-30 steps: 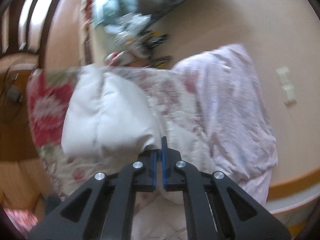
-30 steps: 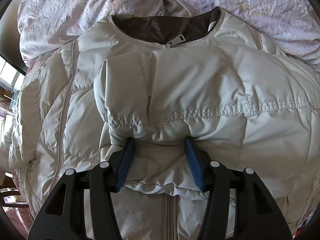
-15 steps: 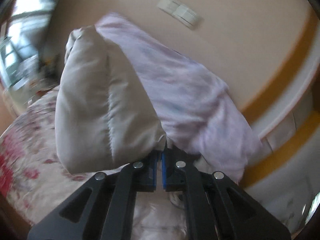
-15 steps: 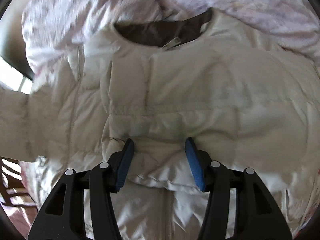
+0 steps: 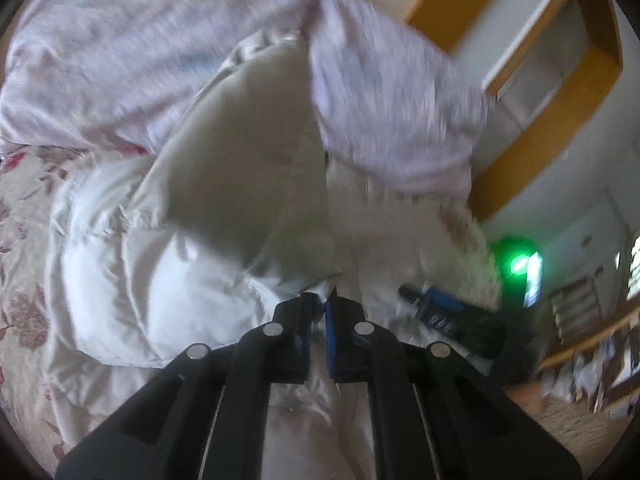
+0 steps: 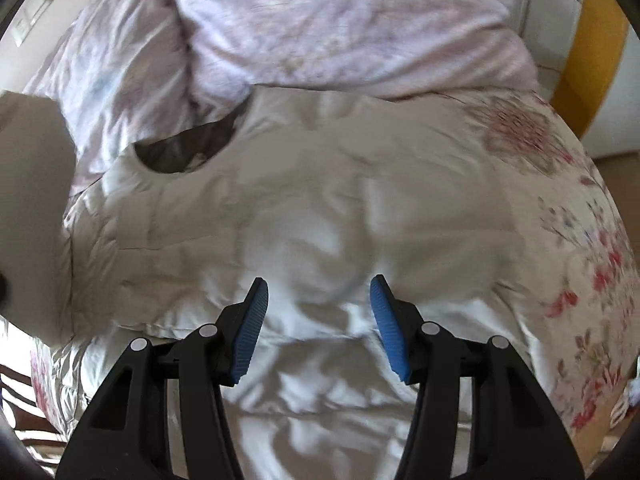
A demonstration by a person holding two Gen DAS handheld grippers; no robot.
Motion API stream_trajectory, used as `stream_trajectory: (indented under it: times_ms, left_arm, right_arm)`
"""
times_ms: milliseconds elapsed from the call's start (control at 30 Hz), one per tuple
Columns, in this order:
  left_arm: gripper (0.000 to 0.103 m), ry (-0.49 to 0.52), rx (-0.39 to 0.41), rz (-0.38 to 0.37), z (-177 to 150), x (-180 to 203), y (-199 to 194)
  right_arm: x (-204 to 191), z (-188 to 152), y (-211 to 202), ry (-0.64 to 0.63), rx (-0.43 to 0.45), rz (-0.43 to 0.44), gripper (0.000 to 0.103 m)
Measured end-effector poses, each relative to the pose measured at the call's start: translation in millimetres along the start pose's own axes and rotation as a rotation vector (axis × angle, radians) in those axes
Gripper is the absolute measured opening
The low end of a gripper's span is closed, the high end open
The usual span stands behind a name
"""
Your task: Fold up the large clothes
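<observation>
Swung across since the earlier frame, the sleeve [image 5: 248, 168] of the cream quilted puffer jacket [image 6: 320, 208] now hangs over the jacket's body, its cuff pinched in the left tool [image 5: 323, 312], whose blue pads are nearly together. Puffy and stitched in bands, the jacket lies along the bed, its dark-lined collar [image 6: 188, 152] toward the crumpled lilac duvet [image 6: 320, 20] at the head edge. Half spread, the right tool [image 6: 316, 320] has jacket fabric between its ribbed pads; contact is unclear. Blur hides the seams, and floral bedspread [image 6: 560, 220] shows beside it.
</observation>
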State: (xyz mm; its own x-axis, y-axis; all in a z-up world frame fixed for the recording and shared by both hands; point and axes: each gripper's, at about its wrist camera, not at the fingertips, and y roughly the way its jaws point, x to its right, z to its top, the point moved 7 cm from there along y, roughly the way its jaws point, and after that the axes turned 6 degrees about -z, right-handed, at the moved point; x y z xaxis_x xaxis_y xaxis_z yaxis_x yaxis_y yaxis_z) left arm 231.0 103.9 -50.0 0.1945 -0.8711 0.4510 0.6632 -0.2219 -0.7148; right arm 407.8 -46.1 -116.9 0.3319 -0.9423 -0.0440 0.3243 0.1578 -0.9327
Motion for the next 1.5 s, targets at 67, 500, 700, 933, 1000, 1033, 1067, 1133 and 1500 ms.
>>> stream_trajectory:
  times_ms: [67,500,700,933,1000,1033,1067,1133,1500]
  left_arm:
    - [0.012,0.023,-0.059,0.019,-11.9,6.0,21.1]
    - [0.062,0.021,-0.085,0.094,-36.9,-14.0,17.2]
    - [0.068,-0.033,-0.073,0.250,-44.5,-59.4,-2.3]
    - [0.075,-0.044,-0.065,0.395,-59.0,-91.6,-25.8]
    - [0.076,-0.052,-0.068,0.418,-62.0,-98.3,-29.3]
    - [0.076,-0.055,-0.070,0.428,-62.9,-101.3,-30.3]
    - [0.077,-0.055,-0.072,0.437,-63.5,-103.5,-31.3]
    - [0.077,-0.052,-0.075,0.452,-64.6,-106.0,-31.2]
    - [0.079,-0.036,-0.097,0.486,-66.9,-112.0,-28.6]
  right_arm:
    - [10.4,-1.2,-3.2,0.026,0.000,-0.002,0.055]
    - [-31.9,14.4,-22.8,-0.022,0.061,0.144,0.037]
    - [-70.9,17.1,-6.0,-0.067,0.018,0.176,0.036]
    - [-85.5,23.6,-4.7,-0.101,0.098,0.141,0.030]
    - [-94.4,25.5,-8.2,-0.132,0.119,0.158,0.030]
    - [-100.4,25.0,-6.8,-0.154,0.108,0.163,0.030]
    - [-103.2,24.8,-5.7,-0.166,0.102,0.162,0.030]
    - [-107.8,21.9,0.6,-0.193,0.080,0.151,0.030]
    - [-90.8,4.2,51.5,-0.196,-0.101,0.045,0.029]
